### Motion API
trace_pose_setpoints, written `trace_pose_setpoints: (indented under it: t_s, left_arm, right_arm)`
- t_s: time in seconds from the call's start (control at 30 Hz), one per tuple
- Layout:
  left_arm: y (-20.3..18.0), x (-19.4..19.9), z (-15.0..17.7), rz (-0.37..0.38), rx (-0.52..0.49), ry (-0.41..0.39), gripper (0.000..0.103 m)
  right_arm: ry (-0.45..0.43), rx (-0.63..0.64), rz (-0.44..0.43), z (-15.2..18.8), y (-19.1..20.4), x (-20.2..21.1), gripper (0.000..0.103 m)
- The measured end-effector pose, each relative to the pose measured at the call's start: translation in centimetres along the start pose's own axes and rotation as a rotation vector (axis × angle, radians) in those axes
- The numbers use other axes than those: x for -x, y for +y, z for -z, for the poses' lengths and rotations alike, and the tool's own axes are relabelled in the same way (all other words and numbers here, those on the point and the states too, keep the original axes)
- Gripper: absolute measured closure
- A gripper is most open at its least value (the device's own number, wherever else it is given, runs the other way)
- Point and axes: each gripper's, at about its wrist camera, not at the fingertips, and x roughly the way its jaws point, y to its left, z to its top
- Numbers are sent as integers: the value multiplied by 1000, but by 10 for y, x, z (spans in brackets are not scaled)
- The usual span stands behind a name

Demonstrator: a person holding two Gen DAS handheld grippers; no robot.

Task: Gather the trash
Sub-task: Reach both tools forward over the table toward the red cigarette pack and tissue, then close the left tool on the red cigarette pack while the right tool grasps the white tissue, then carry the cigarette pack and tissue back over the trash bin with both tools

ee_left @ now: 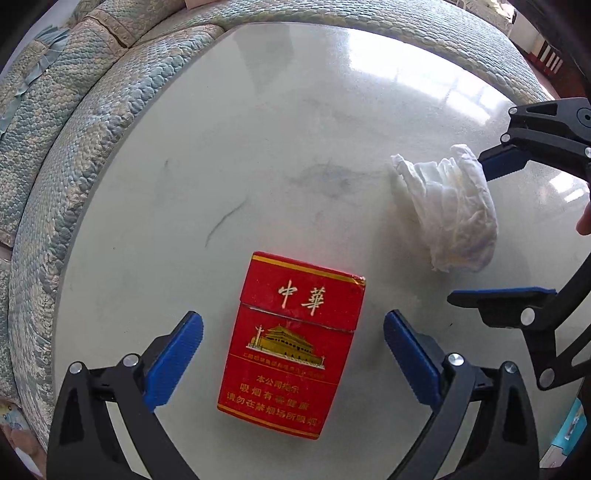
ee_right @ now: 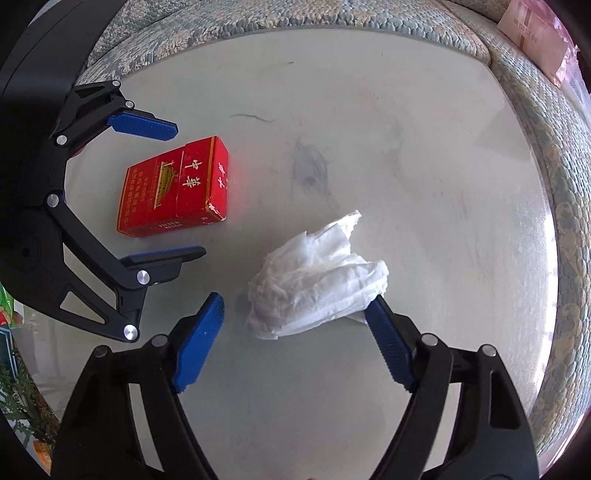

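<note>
A red cigarette pack (ee_left: 291, 350) lies flat on the pale marble tabletop (ee_left: 258, 147). My left gripper (ee_left: 291, 325) points down over it, open, with a blue pad on each side of the pack and a gap at both. A crumpled white tissue (ee_right: 317, 288) lies to the right of the pack (ee_right: 173, 192). My right gripper (ee_right: 295, 302) straddles the tissue, open; its right pad (ee_right: 384, 332) touches the tissue's edge, while the left pad stands apart. In the left wrist view the right gripper (ee_left: 469, 227) brackets the tissue (ee_left: 450, 214).
A sofa in blue and beige scale-patterned fabric (ee_left: 55, 147) wraps around the far side of the table (ee_right: 406, 147). A pink box (ee_right: 524, 33) rests on the sofa (ee_right: 565, 221) at the upper right. Green foliage (ee_right: 18, 398) shows below the table's near left edge.
</note>
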Motion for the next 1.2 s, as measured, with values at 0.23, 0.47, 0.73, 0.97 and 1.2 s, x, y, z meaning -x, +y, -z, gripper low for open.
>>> trace_pose_setpoints:
  t_s: [0.23,0.47,0.73,0.97,1.2]
  left_arm:
    - [8,-3,4,73,91,-16,9]
    - [7,4,5,98,127,-48,35]
    - [10,7,5,90,190,-44,43]
    - [9,14,13,66,260,-29,43]
    - [5,35,20,13,391,-17,43]
  right_arm:
    - [-41,-21,36,-6,-5,5,45]
    - [-60,-42,59,-9,-12,5,69]
    - [-60,-79,19,-3,-9,2,80]
    - [-84,-86,-5,9,-7,15,82]
    - [-104,-104,-72,20,-9,38,83]
